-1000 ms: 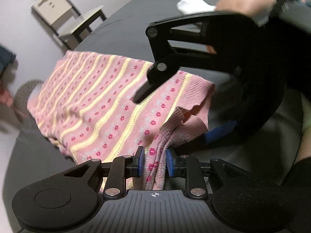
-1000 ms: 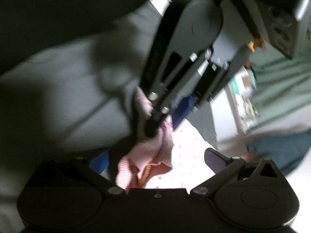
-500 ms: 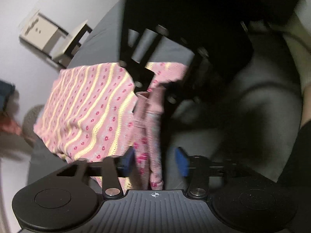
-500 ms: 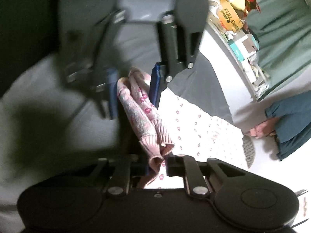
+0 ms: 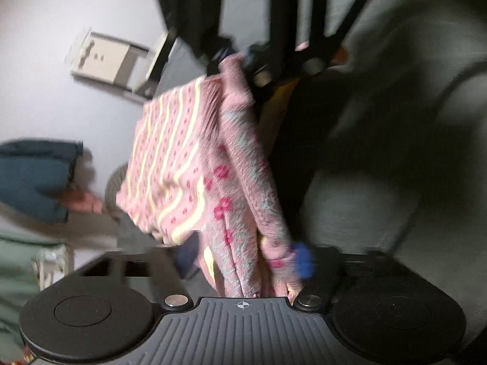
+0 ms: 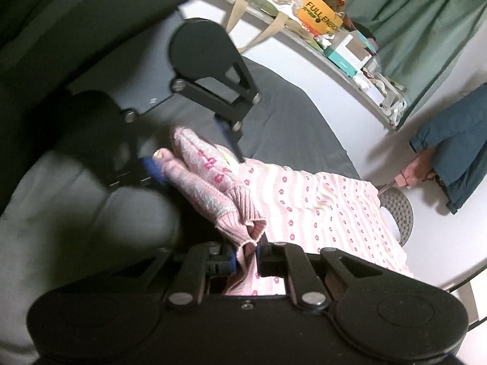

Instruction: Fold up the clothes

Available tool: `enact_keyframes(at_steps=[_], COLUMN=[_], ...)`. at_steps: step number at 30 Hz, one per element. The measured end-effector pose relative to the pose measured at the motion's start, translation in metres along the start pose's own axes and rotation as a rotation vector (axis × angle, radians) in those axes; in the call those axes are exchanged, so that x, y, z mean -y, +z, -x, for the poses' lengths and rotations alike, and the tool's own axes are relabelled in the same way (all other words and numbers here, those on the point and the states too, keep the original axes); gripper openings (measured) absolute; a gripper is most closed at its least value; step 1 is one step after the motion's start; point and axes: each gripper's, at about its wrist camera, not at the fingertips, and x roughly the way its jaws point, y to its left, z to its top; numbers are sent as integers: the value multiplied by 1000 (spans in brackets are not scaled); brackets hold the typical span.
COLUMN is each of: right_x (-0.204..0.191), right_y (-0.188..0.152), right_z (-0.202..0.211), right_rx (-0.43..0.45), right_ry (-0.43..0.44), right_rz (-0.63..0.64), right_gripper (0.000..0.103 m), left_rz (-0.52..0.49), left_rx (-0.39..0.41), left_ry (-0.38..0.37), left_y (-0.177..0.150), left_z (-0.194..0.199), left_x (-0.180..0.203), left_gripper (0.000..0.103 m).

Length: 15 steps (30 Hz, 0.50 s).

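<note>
A pink knit sweater (image 5: 176, 158) with yellow stripes and red dots lies partly on a dark grey sheet (image 6: 289, 115). One folded sleeve edge is lifted and stretched between both grippers. In the right wrist view, my right gripper (image 6: 245, 255) is shut on the ribbed cuff (image 6: 243, 228). The left gripper (image 6: 191, 152) faces it at the far end of the sleeve. In the blurred left wrist view, the left gripper (image 5: 243, 261) has its blue pads wide apart, with the bunched sleeve passing loosely between them. The right gripper (image 5: 240, 57) pinches the cloth at the top.
A cluttered white shelf (image 6: 319, 21) and a green curtain (image 6: 420, 15) stand behind the bed. A person in blue clothing (image 6: 450, 158) stands beside a round grey stool (image 6: 398, 210). A small pale cabinet (image 5: 103, 60) stands by the wall.
The left gripper, shut on the sleeve a second ago, has opened wide. The right gripper has shut on the cuff. Both have tilted and raised the sleeve edge.
</note>
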Motion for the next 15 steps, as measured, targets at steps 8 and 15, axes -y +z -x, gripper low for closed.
enact_keyframes(at_steps=[8, 15], right_x=[-26, -66], right_y=[-9, -33], right_z=[-1, -1], right_rx=[-21, 35], right_ry=[-4, -106], right_rz=[114, 372], right_gripper=[64, 91], left_rz=[200, 349], left_rx=[7, 30], left_ry=[-57, -99], left_y=[1, 3], left_z=[-3, -2], left_x=[-30, -63], left_gripper=[24, 24])
